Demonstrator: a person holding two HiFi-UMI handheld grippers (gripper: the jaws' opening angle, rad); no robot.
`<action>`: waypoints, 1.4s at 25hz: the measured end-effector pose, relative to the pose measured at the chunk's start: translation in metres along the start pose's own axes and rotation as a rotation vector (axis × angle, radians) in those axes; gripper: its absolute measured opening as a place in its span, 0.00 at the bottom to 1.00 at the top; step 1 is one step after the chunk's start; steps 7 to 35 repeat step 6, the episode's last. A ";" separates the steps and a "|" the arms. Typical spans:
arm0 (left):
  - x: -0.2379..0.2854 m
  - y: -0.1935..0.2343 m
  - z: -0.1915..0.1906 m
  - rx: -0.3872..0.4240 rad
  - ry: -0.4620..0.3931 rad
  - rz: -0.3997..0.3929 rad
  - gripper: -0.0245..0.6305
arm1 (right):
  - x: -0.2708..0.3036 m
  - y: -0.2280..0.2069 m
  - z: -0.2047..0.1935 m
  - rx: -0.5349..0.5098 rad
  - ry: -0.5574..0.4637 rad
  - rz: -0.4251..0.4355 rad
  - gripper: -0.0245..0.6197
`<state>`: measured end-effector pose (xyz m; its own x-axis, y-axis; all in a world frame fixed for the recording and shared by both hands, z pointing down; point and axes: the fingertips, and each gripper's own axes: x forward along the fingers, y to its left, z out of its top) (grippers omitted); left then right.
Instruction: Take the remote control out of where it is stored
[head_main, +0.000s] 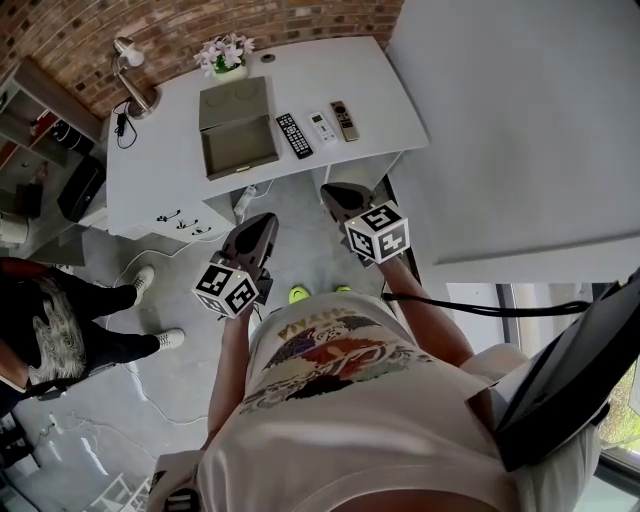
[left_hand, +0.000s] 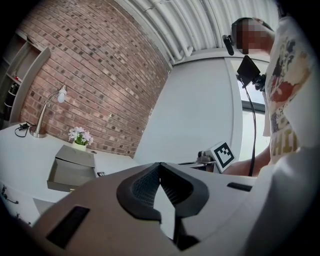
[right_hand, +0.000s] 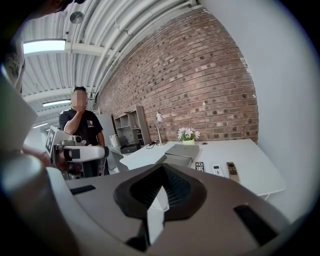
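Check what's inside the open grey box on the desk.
Head view: the grey box looks empty, bare floor only. Three remotes lie outside it on the desk. The strip behind its near wall is hidden.

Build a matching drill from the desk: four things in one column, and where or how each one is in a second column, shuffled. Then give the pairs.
1 grey box
2 black remote
3 flower pot
4 desk lamp

A lies beside the white remote
B lid up, open
C at the left end of the desk, near the brick wall
D just behind the box's lid

Pairs: 1-B, 2-A, 3-D, 4-C
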<state>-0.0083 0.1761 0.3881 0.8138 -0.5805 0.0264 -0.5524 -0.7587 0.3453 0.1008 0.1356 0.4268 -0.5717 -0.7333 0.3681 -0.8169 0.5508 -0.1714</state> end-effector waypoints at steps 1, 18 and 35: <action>0.000 0.001 0.002 0.001 -0.002 -0.001 0.05 | 0.001 0.002 0.002 -0.002 -0.002 0.002 0.05; 0.000 0.001 0.012 0.002 -0.008 -0.007 0.05 | 0.000 0.007 0.008 -0.003 0.000 0.007 0.05; 0.000 0.001 0.012 0.002 -0.008 -0.007 0.05 | 0.000 0.007 0.008 -0.003 0.000 0.007 0.05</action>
